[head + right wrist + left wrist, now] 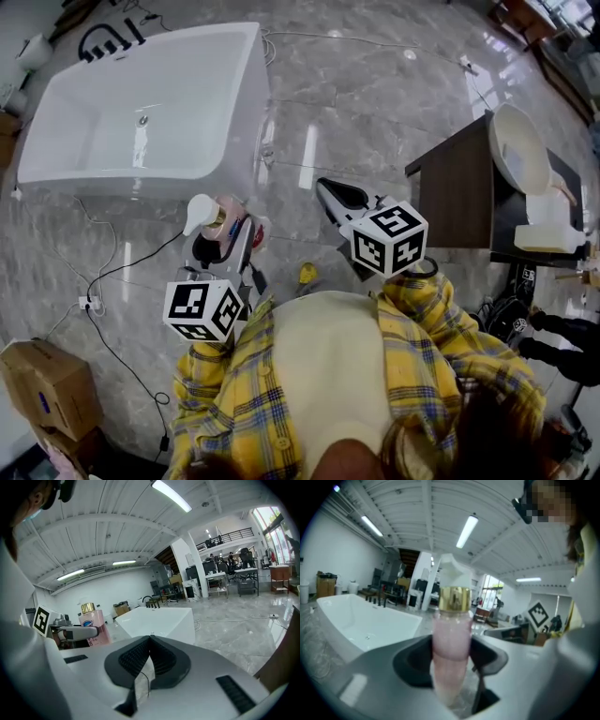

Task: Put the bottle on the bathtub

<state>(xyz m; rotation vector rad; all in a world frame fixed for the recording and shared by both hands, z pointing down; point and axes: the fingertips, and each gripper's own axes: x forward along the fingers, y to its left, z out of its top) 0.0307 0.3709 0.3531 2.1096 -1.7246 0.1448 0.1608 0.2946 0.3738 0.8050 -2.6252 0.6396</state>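
Note:
My left gripper [228,236] is shut on a pink pump bottle [219,218] with a gold collar and a white pump head, held upright in the air just short of the white bathtub [141,103]. In the left gripper view the bottle [451,634] fills the gap between the jaws, and the bathtub [365,623] lies ahead to the left. My right gripper [339,199] is shut with nothing in it, to the right of the bottle. From the right gripper view the bottle [93,626] shows at left, beside the bathtub [159,620].
A dark wooden vanity [459,192] with a white basin [520,150] stands at right. Black cables [122,281] and a white power strip [89,303] lie on the marble floor at left. A cardboard box [47,384] sits at the lower left.

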